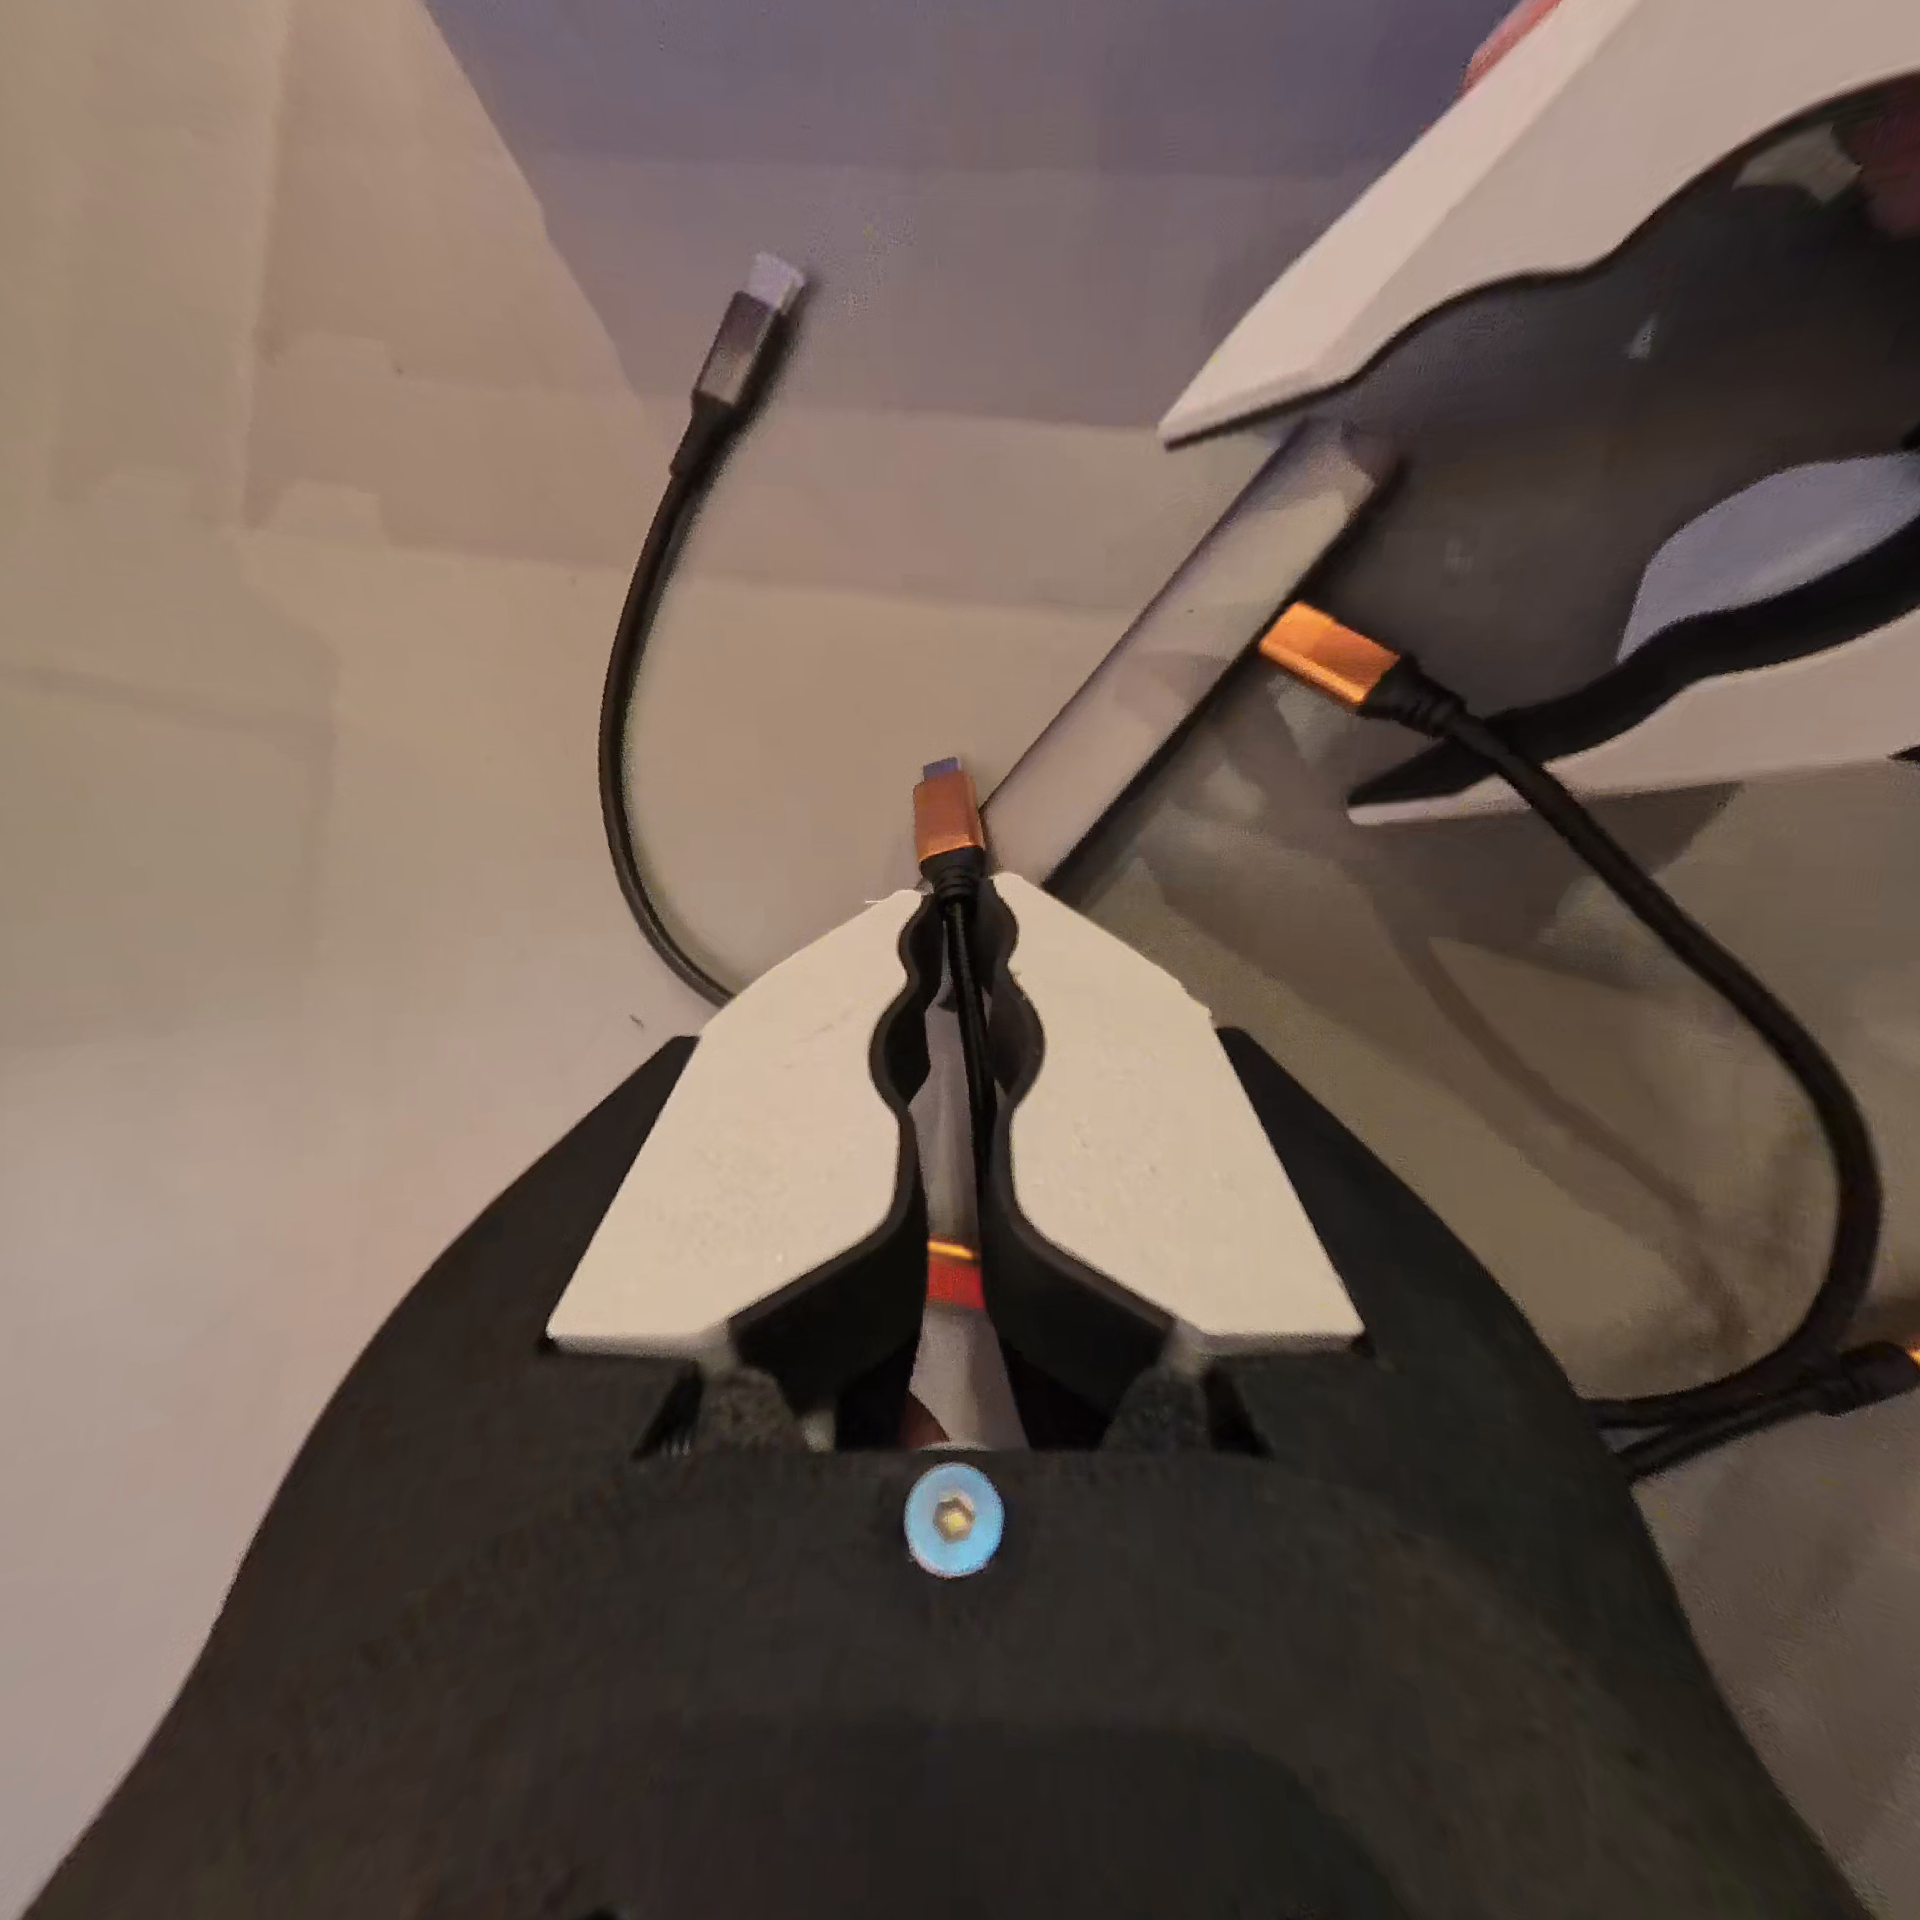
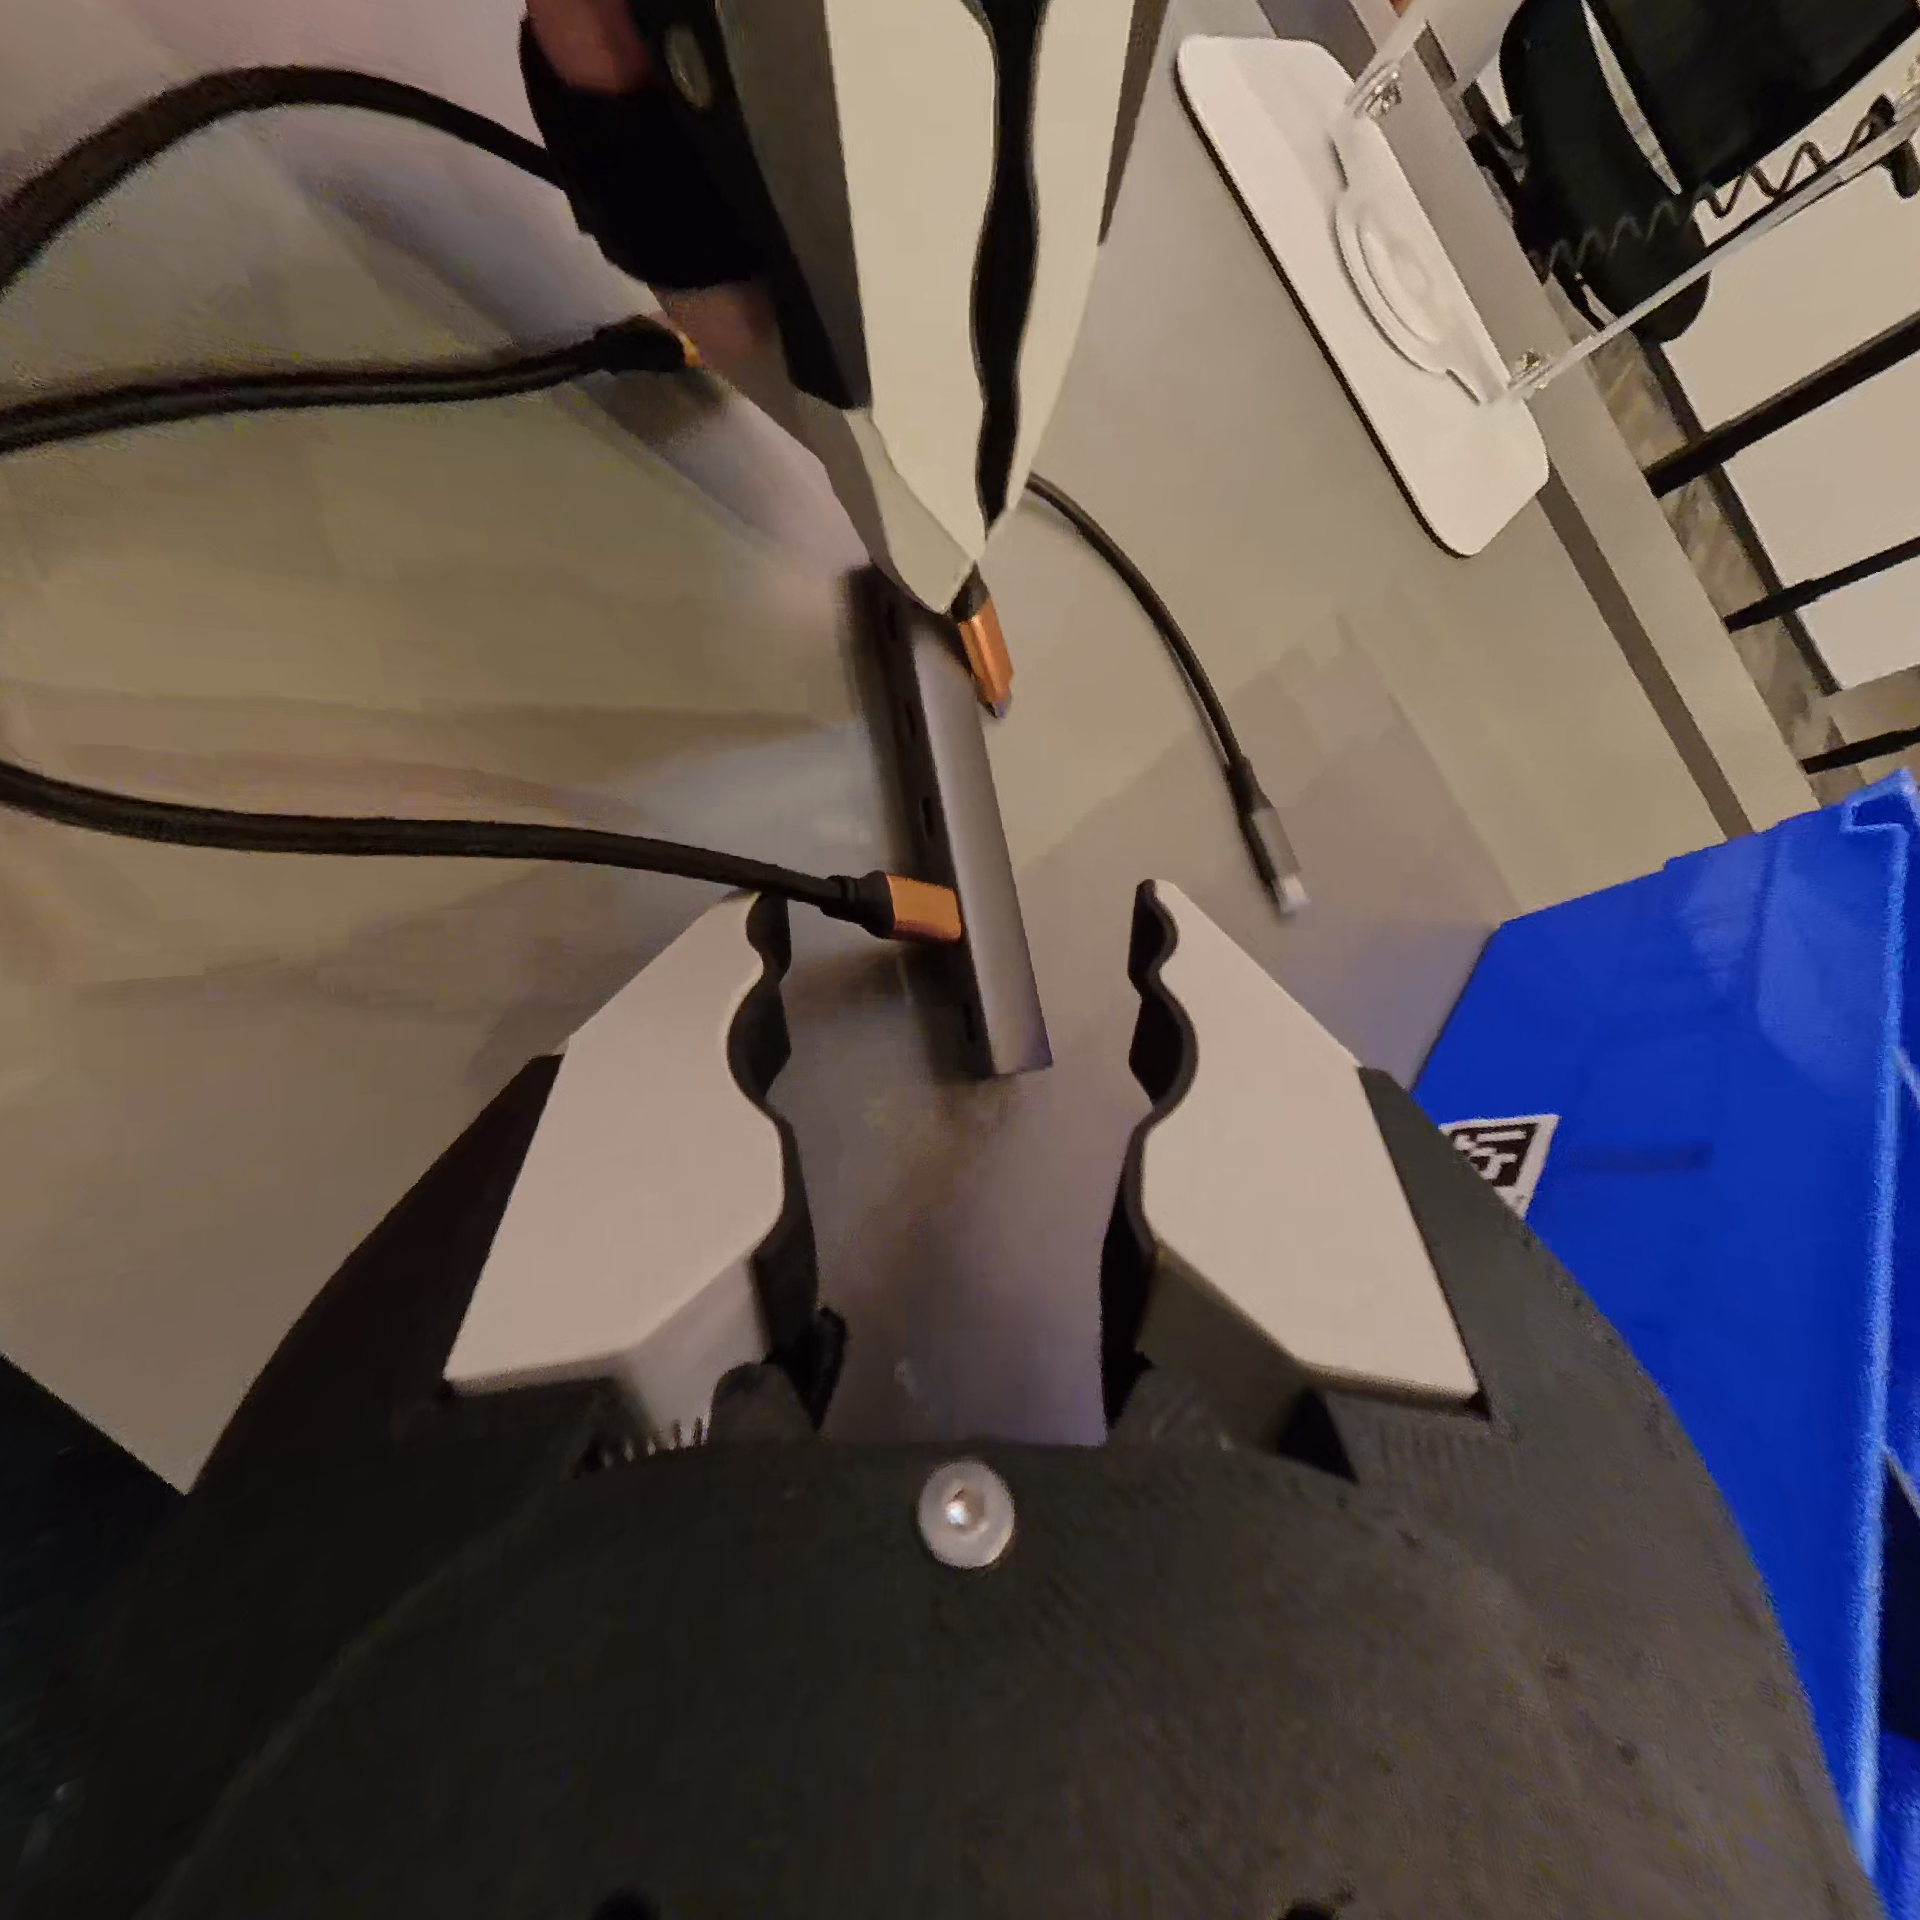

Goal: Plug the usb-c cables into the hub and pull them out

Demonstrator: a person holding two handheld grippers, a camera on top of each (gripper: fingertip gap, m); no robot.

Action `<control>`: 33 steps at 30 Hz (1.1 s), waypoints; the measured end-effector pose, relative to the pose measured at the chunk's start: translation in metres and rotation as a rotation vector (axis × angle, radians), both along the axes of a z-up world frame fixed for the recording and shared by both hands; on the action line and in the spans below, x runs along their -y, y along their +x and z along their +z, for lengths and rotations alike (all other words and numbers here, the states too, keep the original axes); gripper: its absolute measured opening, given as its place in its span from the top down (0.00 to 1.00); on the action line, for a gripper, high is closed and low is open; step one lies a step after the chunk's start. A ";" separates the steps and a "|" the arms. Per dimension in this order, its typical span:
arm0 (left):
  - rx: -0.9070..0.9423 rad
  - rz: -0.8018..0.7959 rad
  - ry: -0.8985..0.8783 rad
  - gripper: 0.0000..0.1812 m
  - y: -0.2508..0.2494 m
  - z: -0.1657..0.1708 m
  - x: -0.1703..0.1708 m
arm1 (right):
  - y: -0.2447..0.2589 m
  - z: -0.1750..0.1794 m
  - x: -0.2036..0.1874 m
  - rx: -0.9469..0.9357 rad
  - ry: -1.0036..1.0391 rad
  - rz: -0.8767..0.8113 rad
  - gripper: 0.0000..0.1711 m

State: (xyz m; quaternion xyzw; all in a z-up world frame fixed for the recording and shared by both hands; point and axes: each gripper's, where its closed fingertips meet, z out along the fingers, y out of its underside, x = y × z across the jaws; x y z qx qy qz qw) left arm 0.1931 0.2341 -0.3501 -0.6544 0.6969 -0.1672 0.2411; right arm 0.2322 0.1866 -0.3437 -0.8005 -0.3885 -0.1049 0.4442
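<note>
While the left gripper (image 1: 954,894) pinches a black cable behind its orange plug (image 1: 945,821), held just beside the grey hub (image 2: 971,873) on the bench, right gripper (image 2: 961,914) spread around the hub's near end, second orange plug (image 2: 920,907) seated in the hub's side, blue bin (image 2: 1683,1195) only in the right wrist view.

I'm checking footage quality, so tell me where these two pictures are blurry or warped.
Left wrist view: the hub and right gripper smear at upper right; the held orange plug stays fairly sharp. Right wrist view: wide-angle bending curves the table edge; the blue bin and cable look soft.
</note>
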 end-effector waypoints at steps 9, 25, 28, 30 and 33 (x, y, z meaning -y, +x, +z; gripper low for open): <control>-0.003 -0.025 -0.031 0.97 -0.015 -0.001 0.002 | 0.009 0.000 -0.011 0.187 0.061 -0.014 0.74; 0.011 -0.054 -0.043 0.97 -0.021 -0.002 0.001 | -0.028 -0.019 0.005 -0.373 -0.361 -0.002 0.60; 0.016 -0.052 -0.040 0.97 -0.021 -0.002 0.000 | -0.025 -0.018 0.004 -0.397 -0.346 -0.038 0.68; 0.021 -0.051 -0.041 0.97 -0.020 -0.002 0.000 | -0.024 -0.018 0.002 -0.396 -0.336 -0.038 0.71; 0.021 -0.054 -0.041 0.97 -0.021 -0.002 0.000 | -0.025 -0.018 0.002 -0.388 -0.336 -0.010 0.72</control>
